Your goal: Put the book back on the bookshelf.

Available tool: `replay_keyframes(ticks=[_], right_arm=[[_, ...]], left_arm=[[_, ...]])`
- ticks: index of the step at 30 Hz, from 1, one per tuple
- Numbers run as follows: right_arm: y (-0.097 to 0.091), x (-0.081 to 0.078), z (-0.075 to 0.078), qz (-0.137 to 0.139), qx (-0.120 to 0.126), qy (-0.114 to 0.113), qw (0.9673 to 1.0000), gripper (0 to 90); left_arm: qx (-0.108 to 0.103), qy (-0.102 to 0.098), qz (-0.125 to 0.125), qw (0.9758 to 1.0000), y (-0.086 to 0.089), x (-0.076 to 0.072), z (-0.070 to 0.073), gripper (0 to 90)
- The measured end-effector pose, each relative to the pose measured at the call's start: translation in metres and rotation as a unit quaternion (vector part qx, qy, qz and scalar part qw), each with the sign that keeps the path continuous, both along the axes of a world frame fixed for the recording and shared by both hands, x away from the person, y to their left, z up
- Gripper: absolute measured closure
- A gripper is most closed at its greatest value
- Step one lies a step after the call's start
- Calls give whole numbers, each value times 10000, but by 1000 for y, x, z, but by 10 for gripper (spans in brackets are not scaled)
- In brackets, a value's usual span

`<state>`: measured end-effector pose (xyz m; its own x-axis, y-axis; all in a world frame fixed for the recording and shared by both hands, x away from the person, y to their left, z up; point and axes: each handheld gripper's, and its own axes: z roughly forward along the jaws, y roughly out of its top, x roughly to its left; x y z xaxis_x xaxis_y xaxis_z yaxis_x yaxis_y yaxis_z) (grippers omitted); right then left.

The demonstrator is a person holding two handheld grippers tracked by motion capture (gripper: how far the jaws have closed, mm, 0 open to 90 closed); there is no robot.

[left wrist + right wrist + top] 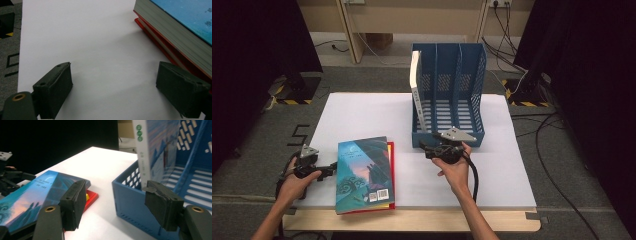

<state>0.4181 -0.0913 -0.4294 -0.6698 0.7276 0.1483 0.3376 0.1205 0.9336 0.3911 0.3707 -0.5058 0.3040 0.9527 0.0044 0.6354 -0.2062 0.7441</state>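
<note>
High view: a white table top (362, 115) carries a blue file rack (462, 75) at its far middle, with three slots running away from the person. A book (415, 80) stands upright in the rack's leftmost slot, its long axis vertical and its pale spine facing the person; it leans slightly against the slot's left wall. In the right gripper view the same book (150, 150) rises just behind the rack's front lip (130, 195), showing a white spine with three green dots near the top and a blue-toned cover.

Near the front left of the table lies a stack of two books. The upper one, a teal book (362, 172), lies flat with its long axis running from the person toward the far edge and a barcode at its near right corner. Under it a red book (390, 175) shows as a thin strip along the right side.

The right gripper (428, 148) is held level just in front of the rack's near left corner, hand under it, pointing left. Its jaws stand wide apart with nothing between them; the rack's front corner lies beyond the gap.

The left gripper (332, 168) rests at the table's left edge, pointing right at the stack. Its jaws are open and empty, one of them just beside the red book (160, 47).
</note>
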Motion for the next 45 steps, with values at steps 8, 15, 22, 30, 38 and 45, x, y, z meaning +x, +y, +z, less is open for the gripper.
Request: replay_keyframes(ticks=[8,15,22,30,38,45], right_arm=[[5,-6,-6,142,-19,103,9998,332],[7,-12,-8,205,-39,154,9997,327],[5,-18,-13,214,-58,243,9995,312],[2,-22,-22,209,-63,390,9990,309],[1,-25,-25,219,-58,459,9987,307],[1,-26,-32,255,-49,575,9980,307]], left_arm=[[0,0,0,10000,0,0,0,125],[-1,-1,-3,10000,0,0,0,126],[-76,-20,6,10000,1,0,0,134],[-210,-10,18,9998,3,-2,1,145],[-229,28,22,9997,3,-3,3,147],[-298,33,92,9995,4,-4,4,149]])
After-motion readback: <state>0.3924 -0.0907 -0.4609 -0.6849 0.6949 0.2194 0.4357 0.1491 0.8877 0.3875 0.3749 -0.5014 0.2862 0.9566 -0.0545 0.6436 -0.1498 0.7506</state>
